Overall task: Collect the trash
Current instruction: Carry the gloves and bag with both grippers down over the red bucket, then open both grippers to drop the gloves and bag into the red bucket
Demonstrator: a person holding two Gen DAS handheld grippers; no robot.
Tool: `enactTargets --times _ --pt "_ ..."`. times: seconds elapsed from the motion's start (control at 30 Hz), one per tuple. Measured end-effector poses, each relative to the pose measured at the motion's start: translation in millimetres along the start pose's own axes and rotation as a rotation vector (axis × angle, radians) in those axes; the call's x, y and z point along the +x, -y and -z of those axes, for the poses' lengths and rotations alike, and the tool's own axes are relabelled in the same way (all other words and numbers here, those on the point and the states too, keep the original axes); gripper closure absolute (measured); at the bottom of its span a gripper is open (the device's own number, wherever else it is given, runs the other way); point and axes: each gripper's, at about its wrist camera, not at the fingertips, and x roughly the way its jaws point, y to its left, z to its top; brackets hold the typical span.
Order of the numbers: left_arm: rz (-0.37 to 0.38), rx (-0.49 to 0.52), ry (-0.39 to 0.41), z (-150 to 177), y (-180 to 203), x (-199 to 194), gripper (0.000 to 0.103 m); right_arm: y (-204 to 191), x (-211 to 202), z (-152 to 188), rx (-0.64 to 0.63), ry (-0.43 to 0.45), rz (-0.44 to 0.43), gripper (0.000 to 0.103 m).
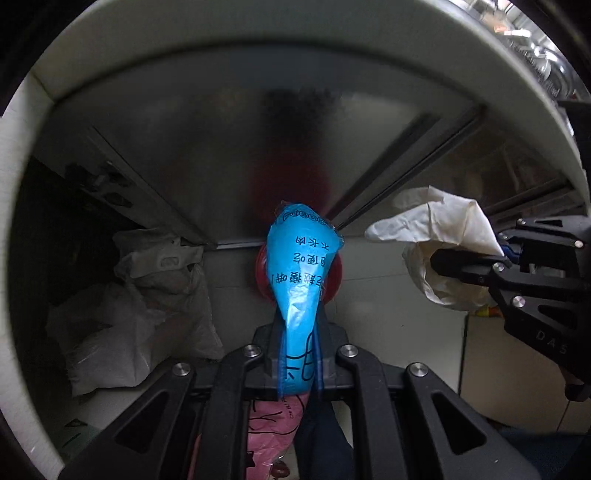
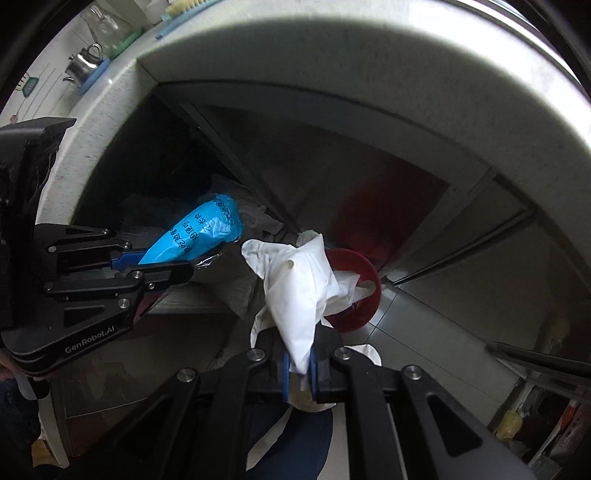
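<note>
Progress: two pieces of trash picked up, neither dropped yet; red bin on the floor ahead, under the tabletop edge.
Left tool: pinching blue wrapper, held up in front of the bin.
Right tool: clamped on white crumpled paper, just above the bin's rim.
Pose: both tools level, side by side, pointing forward at the bin.
Left to do: release both into the bin, judging by position.
</note>
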Motion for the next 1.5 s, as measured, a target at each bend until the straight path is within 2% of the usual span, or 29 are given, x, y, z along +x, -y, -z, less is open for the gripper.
enactTargets --times 0.13,0.2,0.37,0.53,0.67,0.7,0.73,0.77,0.8,0.83,0.87,0.93,1.03,1.2,1.37,1.5 --pt "0.025 -0.007 -0.036 3 -11 56 0.093 5 50 2 0.020 -0.020 -0.027 0.096" --pt "0.012 0.006 -0.060 4 -16 89 0.093 11 77 7 0.045 -0.040 -0.054 0.096" --pt "0.012 0.005 -0.095 13 -26 158 0.093 21 155 14 0.053 -0.102 -0.036 0.096" --pt "0.028 -0.018 -0.130 15 -40 204 0.093 43 210 22 0.077 -0.140 -0.029 0.096" --pt "0.006 -0.001 -0.151 14 -41 228 0.093 50 235 22 0.086 -0.148 -0.015 0.093" --pt "0.007 0.004 -0.151 13 -42 231 0.093 48 238 21 0.086 -0.144 -0.018 0.091" --pt "0.007 0.011 -0.149 12 -41 233 0.093 50 237 24 0.086 -0.145 -0.023 0.082" --pt "0.007 0.019 -0.149 12 -42 236 0.093 53 239 25 0.093 -0.146 -0.030 0.065" --pt "0.002 0.026 -0.152 11 -42 239 0.093 56 239 27 0.108 -0.142 -0.043 0.056" --pt "-0.002 0.028 -0.158 11 -43 241 0.093 59 237 31 0.130 -0.132 -0.058 0.042" --pt "-0.004 0.027 -0.163 10 -42 241 0.093 63 235 34 0.152 -0.117 -0.076 0.036" --pt "-0.004 0.026 -0.165 7 -43 243 0.093 70 236 37 0.175 -0.096 -0.077 0.036" --pt "-0.005 0.037 -0.163 3 -43 246 0.093 72 232 37 0.182 -0.085 -0.044 0.027" --pt "0.000 0.056 -0.157 -4 -37 252 0.093 78 222 42 0.194 -0.072 0.012 0.027" --pt "0.005 0.109 -0.158 -11 -20 260 0.093 88 221 50 0.268 -0.052 0.027 0.021" --pt "0.005 0.133 -0.155 -15 -9 269 0.093 88 228 56 0.251 -0.048 0.070 0.021"
